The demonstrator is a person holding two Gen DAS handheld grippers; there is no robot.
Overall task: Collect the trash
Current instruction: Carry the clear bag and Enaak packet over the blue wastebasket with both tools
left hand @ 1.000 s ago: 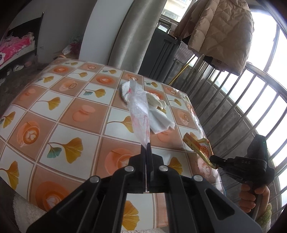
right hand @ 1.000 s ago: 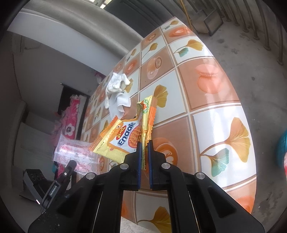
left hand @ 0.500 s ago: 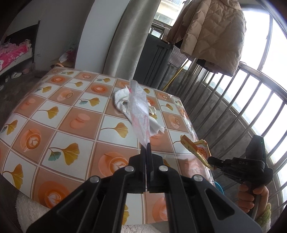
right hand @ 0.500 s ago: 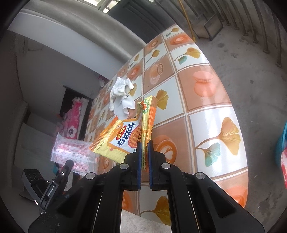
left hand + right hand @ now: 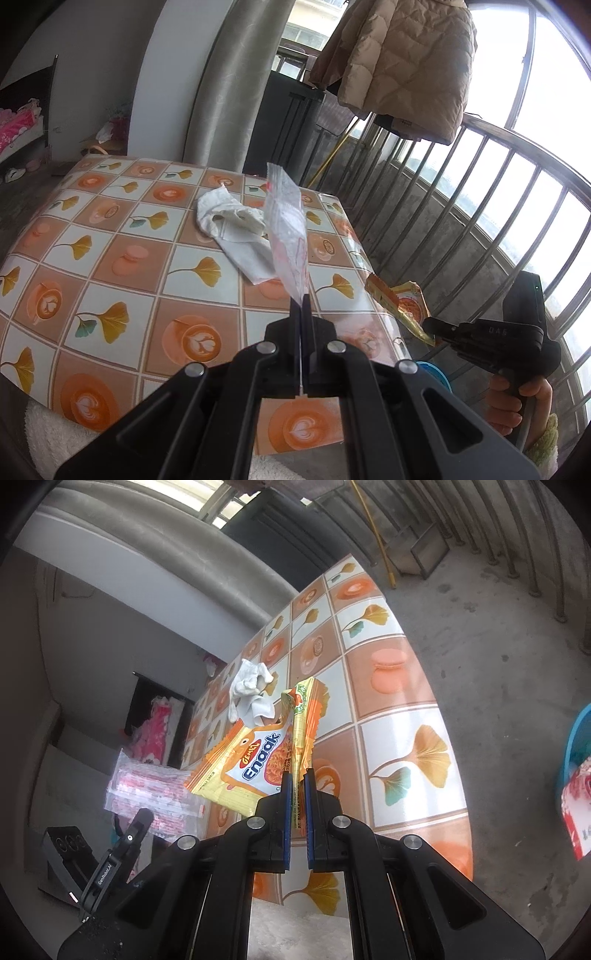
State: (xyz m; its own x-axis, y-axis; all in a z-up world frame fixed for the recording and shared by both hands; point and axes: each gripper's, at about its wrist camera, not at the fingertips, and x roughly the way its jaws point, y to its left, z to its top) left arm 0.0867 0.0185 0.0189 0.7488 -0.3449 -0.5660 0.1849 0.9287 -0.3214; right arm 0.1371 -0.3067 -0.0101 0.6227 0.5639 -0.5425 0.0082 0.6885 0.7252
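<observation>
My left gripper (image 5: 301,301) is shut on a clear plastic bag with red print (image 5: 286,229), which stands up above the table (image 5: 110,266). My right gripper (image 5: 298,773) is shut on a yellow Enaak snack wrapper (image 5: 251,768), held over the table's near edge. The wrapper (image 5: 400,304) and the right gripper also show at the right of the left wrist view, past the table's right edge. The plastic bag (image 5: 155,794) and the left gripper appear at the lower left of the right wrist view. A crumpled white tissue (image 5: 236,229) lies on the table (image 5: 388,701); it shows again (image 5: 249,690) behind the wrapper.
The table wears an orange and white tile-pattern cloth. A metal railing (image 5: 480,206) runs along the right, with a beige padded jacket (image 5: 402,62) hanging above. A blue bin (image 5: 576,753) with a red and white package stands on the concrete floor right of the table. A grey curtain (image 5: 236,81) hangs behind.
Both grippers have pulled back and risen from the table with their trash still held. More of the table and the blue bin have come into view.
</observation>
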